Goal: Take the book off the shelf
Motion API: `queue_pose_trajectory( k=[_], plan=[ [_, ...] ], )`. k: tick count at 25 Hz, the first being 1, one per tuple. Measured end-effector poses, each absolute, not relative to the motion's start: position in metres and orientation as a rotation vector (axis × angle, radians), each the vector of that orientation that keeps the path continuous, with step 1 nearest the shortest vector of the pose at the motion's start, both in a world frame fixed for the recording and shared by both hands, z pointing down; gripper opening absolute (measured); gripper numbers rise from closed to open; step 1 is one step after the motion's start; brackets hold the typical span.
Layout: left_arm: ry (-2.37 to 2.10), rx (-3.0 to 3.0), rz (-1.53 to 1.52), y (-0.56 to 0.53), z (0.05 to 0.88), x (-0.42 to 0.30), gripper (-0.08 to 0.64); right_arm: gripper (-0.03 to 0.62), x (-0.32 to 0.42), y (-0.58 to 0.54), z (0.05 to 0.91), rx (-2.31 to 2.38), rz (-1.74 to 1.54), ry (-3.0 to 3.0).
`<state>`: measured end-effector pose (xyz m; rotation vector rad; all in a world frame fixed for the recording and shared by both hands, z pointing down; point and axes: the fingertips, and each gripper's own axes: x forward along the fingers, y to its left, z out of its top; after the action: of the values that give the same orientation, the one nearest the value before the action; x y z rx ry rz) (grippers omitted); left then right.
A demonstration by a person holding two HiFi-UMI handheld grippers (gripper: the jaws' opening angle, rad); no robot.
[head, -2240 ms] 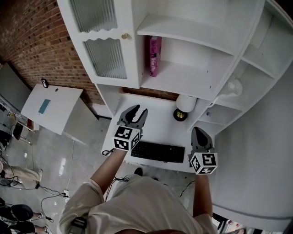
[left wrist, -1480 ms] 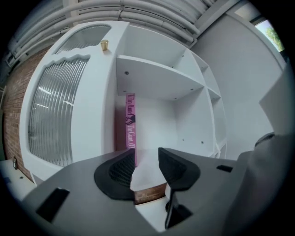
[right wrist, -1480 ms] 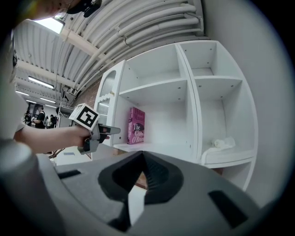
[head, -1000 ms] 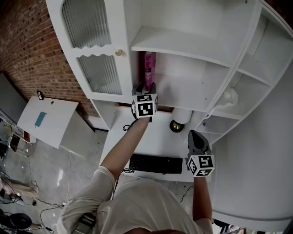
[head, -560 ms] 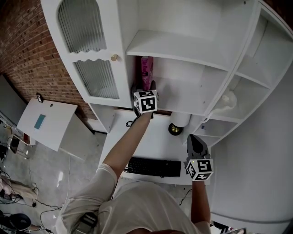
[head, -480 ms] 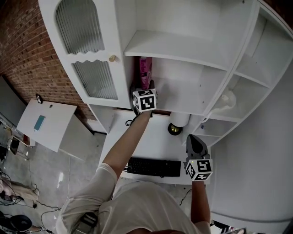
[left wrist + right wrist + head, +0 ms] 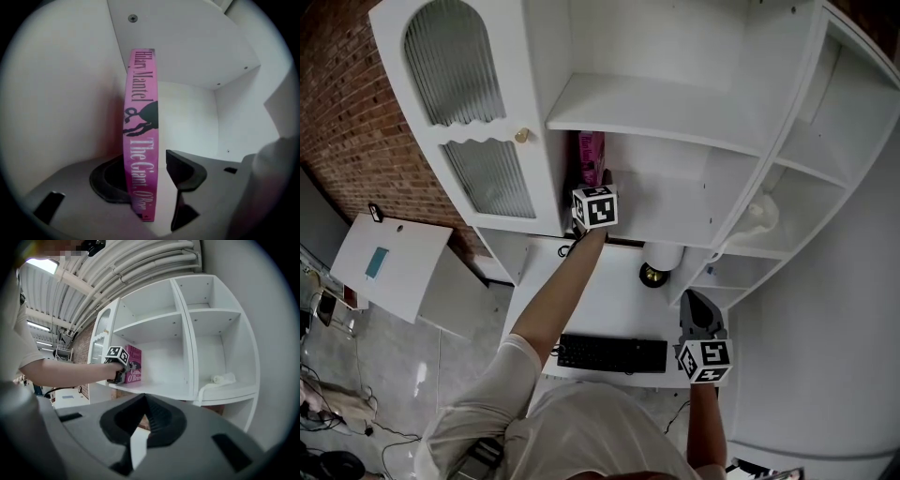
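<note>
A pink book (image 7: 591, 155) stands upright at the left end of the white shelf (image 7: 675, 202), against the side wall. My left gripper (image 7: 592, 181) reaches into that shelf. In the left gripper view its jaws stand wide on either side of the book's spine (image 7: 140, 140), with a gap at the right jaw and no squeeze on it. The left gripper (image 7: 145, 161) is open. My right gripper (image 7: 695, 298) hangs low over the desk's right end, shut and empty, its tips meeting (image 7: 143, 401). It sees the book (image 7: 134, 363) from afar.
A black keyboard (image 7: 612, 353) lies on the white desk (image 7: 614, 291), with a round dark object (image 7: 652, 275) and a white roll (image 7: 664, 253) behind it. A glass-fronted cabinet door (image 7: 478, 141) is left of the book. A white cloth (image 7: 759, 214) lies on a right-hand shelf.
My left gripper rose from above the desk to the shelf and moved its jaws around the book. The right gripper has stayed low on the right.
</note>
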<state>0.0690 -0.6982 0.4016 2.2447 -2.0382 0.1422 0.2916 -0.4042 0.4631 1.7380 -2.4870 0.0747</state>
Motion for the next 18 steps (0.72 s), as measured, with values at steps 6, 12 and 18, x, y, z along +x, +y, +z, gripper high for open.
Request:
queue_pose_trajectory(
  k=[6,12,18],
  plan=[
    [-2.063,2.251,0.174,-0.718,0.398,0.067,0.181,0.003,0.294,-0.406,0.465,1.761,0.090,-2.469],
    [-2.051,2.287,0.148,-0.727,0.396,0.067,0.133,0.003,0.300,-0.406,0.468,1.783,0.099,-2.448],
    [-2.019,2.303,0.105,-0.719,0.396,0.067,0.130,0.003,0.299,-0.402,0.467,1.788,0.095,-2.445]
  ],
)
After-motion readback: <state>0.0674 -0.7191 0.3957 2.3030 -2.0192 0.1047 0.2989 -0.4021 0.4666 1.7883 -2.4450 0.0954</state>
